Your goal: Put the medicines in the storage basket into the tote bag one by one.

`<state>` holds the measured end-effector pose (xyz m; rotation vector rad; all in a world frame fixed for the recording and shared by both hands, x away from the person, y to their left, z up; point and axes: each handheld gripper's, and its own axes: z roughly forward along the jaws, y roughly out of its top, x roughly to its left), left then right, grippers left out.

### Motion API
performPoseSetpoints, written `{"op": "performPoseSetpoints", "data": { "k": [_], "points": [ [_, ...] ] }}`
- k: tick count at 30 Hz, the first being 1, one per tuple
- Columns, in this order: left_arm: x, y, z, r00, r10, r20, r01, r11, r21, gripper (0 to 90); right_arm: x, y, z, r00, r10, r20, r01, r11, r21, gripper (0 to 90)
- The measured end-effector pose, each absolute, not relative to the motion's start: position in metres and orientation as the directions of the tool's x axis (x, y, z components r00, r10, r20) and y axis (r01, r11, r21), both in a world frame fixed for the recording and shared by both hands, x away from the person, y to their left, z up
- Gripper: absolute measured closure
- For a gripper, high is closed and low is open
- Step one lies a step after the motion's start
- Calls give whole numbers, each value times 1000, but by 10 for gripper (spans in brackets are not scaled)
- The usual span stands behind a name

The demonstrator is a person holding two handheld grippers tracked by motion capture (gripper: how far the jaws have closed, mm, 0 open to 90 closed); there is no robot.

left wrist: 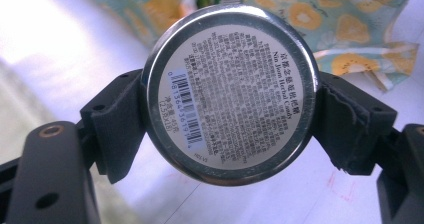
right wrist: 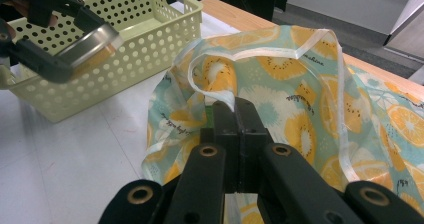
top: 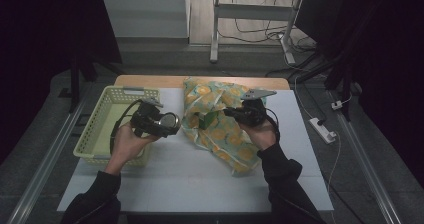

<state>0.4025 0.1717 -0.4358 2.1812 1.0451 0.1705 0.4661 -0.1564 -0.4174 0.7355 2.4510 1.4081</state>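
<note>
A round silver tin with a printed label and barcode on its flat face sits clamped between the two black jaws of my left gripper. In the high view this tin is held above the table, between the basket and the bag, by my left gripper. A fruit-print plastic bag lies crumpled mid-table. My right gripper is shut on the bag's white-edged rim, pinching it up. From the right gripper view the tin shows at upper left.
A pale yellow perforated basket stands at the table's left edge. Something green shows inside the bag's mouth. A power strip and cables lie on the floor to the right. The white table top stretches toward the person.
</note>
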Motion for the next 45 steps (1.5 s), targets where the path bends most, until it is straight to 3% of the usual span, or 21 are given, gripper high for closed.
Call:
{"op": "performPoseSetpoints", "data": {
  "k": [29, 45],
  "points": [
    [429, 72, -461, 768, 621, -158, 563, -536, 630, 208, 468, -160, -417, -847, 528, 53, 311, 412, 857, 894],
    [458, 42, -480, 762, 631, -144, 566, -542, 621, 207, 468, -161, -416, -846, 531, 50, 309, 412, 857, 894]
  ]
}}
